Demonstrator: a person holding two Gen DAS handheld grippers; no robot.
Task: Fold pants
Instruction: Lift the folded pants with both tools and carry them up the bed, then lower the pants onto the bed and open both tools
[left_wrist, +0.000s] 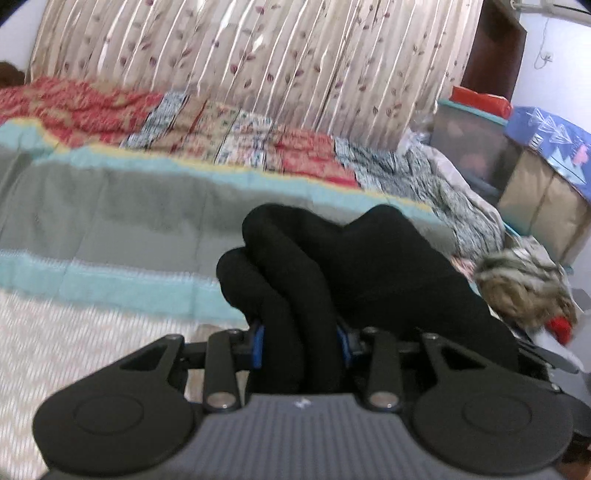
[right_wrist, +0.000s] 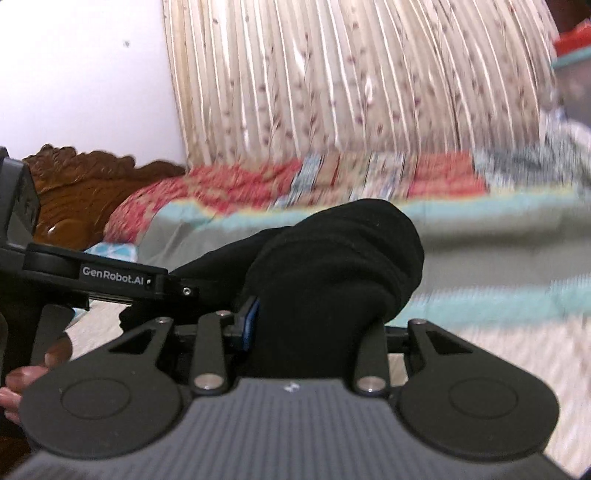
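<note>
Left gripper (left_wrist: 301, 347): my jaws are pinching a thick bunched fold of the black pants (left_wrist: 354, 266); the blue pads are only just visible on either side of the cloth.
Right gripper (right_wrist: 295, 328): here too I have the jaws pinched on a wad of the pants (right_wrist: 332, 266), with the right pad hidden under the fabric.
Where the pants are: gathered between the two grippers and, I judge, lifted off the bed (left_wrist: 110, 206), over its striped cover towards the near edge; the rest of the garment is out of view.
Spacing: the left gripper (right_wrist: 122, 277) shows just beside my right one, so the two grips are close together.
Step in hand: I read this as carrying a held edge over to lay a fold.
How I do it well: I keep both grips level, draw them apart until the cloth is taut, then lower it flat onto the bed.
Risk: both views are blurred, so I slow down; thick bunches may slip or land creased.
Clutter: the furry bundle (left_wrist: 524, 288) at the bed's right edge; I keep clear of it.
</note>
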